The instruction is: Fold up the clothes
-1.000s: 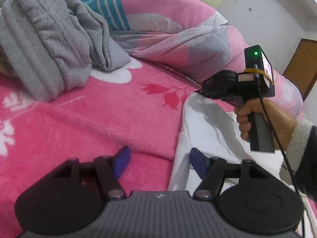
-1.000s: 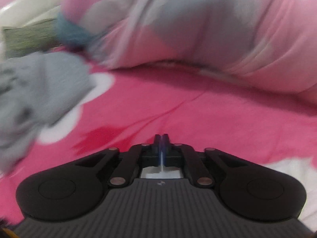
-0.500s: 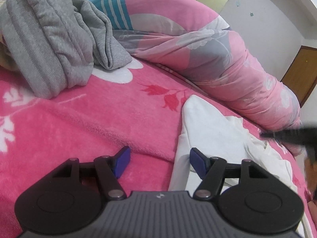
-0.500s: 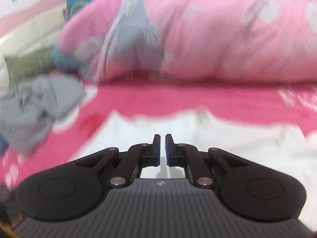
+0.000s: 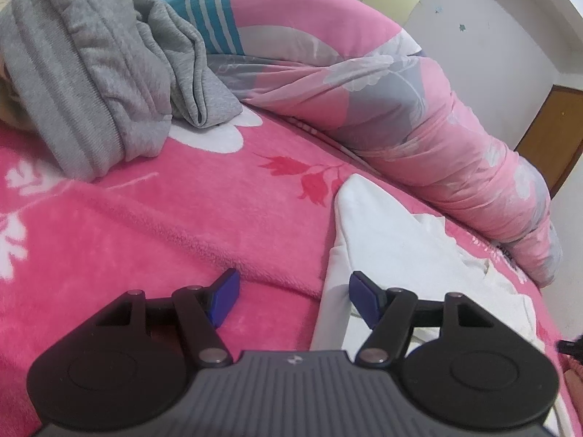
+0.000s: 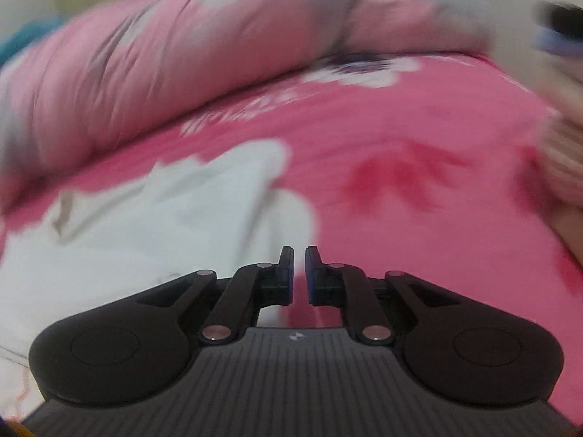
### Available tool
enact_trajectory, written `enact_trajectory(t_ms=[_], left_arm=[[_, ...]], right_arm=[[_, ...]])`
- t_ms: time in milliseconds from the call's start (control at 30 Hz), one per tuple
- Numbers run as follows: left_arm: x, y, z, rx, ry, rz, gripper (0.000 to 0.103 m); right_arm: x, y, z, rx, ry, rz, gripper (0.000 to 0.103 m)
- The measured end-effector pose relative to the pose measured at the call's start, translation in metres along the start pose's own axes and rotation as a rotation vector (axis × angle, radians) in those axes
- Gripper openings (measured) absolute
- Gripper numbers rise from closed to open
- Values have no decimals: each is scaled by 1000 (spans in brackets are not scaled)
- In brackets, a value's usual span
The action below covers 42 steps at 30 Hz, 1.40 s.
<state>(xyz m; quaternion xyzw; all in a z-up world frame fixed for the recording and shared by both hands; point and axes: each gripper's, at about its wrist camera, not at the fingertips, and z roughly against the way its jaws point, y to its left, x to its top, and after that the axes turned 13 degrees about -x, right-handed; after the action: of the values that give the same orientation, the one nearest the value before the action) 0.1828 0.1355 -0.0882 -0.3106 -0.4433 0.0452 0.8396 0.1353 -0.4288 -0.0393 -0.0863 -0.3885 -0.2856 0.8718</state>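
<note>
— Cloth, white (image 5: 397,240), lying flat on the pink blanket (image 5: 175,218), with one pointy corner sticking up toward the big rolled quilt (image 5: 419,109).

— Where are the grippers?

— The left gripper (image 5: 289,293) is low over the blanket with its blue fingers spread wide and nothing between them. The edge of the white cloth lies right by its right finger. The right gripper (image 6: 298,276) has its fingers nearly together, just a thin gap, and nothing is caught in it. The white cloth (image 6: 145,225) is to its left.

— Anything in the way?

— A grey sweater (image 5: 91,73) is heaped at the far left, well apart from the white cloth. The quilt runs along the back. Nothing sits on the cloth.

— Any words to read?

— None I can make out, only flowers on the blanket.

— Do both views show the same?

— No. Only the left one shows the sweater, the wall and a brown door (image 5: 554,138). The right one is very blurry, with something pale and fuzzy at its right edge.
</note>
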Motion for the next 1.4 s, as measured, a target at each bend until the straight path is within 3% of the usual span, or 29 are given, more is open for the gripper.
enact_trajectory(t_ms=[100,233,333,467,700,933,1133,1233,1400], left_arm=[[0,-2,1,-6,-2,-3,72],[3,-10,7,-10,6,-2,76],[8,-26,24,4,7,-20,76],[16,-59,60,3,13,-76,76],[-1,-101,149,-88,94,-122,78],[-70,-104,213,-46,208,-159,78],[-146,-80,235,-17,304,-157,76],[-164,-76,262,-50,294,-228,77],[-169,-74,277,-88,300,-268,77]], right_arm=[[-14,-28,44,59,-33,-62,7],[-43,-57,120,113,-73,-48,7],[-59,-90,181,115,-111,-24,7],[-83,-115,223,96,-140,43,9],[-143,-122,245,243,-145,51,14],[-198,-94,238,387,-90,142,15],[-229,-78,237,356,-18,297,15],[-250,-89,250,337,-2,359,15],[-272,-118,271,326,50,292,15]])
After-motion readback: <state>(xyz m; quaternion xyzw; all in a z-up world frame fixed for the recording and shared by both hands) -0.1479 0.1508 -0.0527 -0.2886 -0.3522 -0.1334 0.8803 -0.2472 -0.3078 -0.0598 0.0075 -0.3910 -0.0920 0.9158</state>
